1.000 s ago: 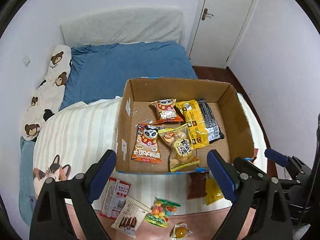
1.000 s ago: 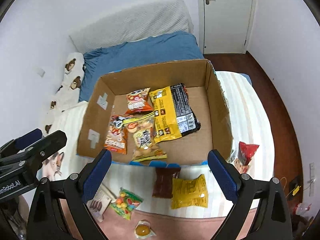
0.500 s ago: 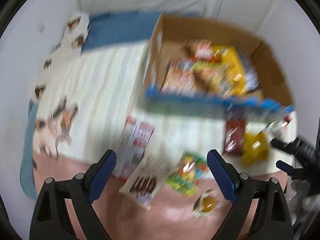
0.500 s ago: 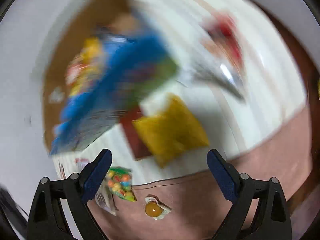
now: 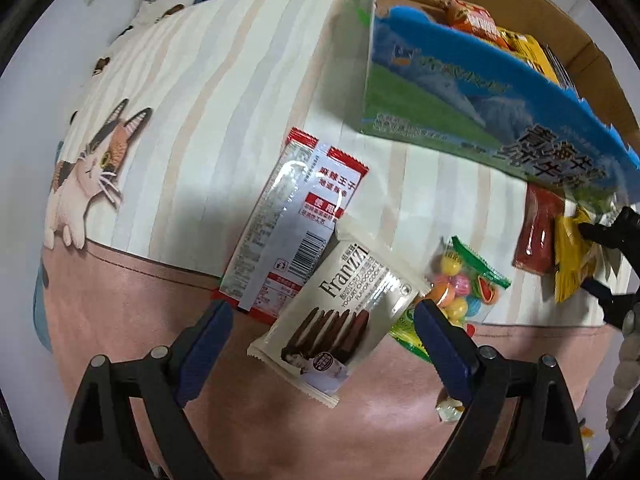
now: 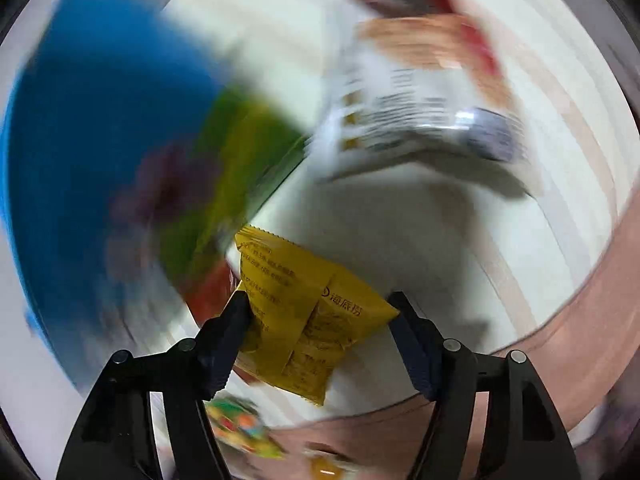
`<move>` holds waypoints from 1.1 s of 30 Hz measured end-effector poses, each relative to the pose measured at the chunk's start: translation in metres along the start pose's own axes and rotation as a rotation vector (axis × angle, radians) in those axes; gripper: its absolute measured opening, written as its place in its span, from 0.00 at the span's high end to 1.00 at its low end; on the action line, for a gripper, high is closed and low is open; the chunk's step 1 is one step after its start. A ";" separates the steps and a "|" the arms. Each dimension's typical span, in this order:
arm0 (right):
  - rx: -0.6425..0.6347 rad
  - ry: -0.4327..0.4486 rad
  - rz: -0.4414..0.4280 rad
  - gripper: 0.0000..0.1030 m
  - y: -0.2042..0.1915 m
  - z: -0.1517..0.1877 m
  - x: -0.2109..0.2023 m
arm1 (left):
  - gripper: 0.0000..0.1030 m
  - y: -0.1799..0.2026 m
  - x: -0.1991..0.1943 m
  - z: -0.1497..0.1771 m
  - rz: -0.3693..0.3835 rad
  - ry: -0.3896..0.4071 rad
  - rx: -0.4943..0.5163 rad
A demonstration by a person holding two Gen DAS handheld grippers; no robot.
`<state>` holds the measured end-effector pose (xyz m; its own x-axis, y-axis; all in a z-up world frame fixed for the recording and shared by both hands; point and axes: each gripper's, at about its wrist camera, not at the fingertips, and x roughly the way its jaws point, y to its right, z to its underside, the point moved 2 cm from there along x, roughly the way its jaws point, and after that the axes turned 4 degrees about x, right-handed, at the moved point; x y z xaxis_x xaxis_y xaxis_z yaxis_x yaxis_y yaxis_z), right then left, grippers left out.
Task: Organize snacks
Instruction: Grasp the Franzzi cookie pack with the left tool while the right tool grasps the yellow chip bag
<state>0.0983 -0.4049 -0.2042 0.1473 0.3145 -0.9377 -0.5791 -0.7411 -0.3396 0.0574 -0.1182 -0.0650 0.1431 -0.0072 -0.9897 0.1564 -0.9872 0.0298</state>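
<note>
right wrist: jaws closing around yellow packet.

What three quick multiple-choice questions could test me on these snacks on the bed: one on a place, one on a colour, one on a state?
1. Where does the white Franzzi cookie pack lie?
A. inside the cardboard box
B. on the bed, between the left gripper's fingers
C. on the floor

2. What colour is the packet between the right gripper's fingers?
A. yellow
B. purple
C. white

3. How does the left gripper stand?
A. shut on the candy bag
B. shut with nothing in it
C. open, its pads clear of the pack

Answers:
1. B: it rests on the bedcover, in front of the cardboard box, framed by the left gripper.
2. A: the yellow packet sits in the right gripper, whose fingers have just been closing.
3. C: a gap shows on both sides.
</note>
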 end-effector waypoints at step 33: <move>-0.697 -0.215 0.272 0.43 0.003 0.154 0.011 | 0.36 0.054 0.067 0.103 0.134 -0.225 0.013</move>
<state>-0.0252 -0.3125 -0.2047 -0.1278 0.1231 -0.9841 0.0758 -0.9882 -0.1334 -0.0255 -0.1883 -0.1438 -0.0599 -0.1715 -0.9834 0.1377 -0.9771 0.1620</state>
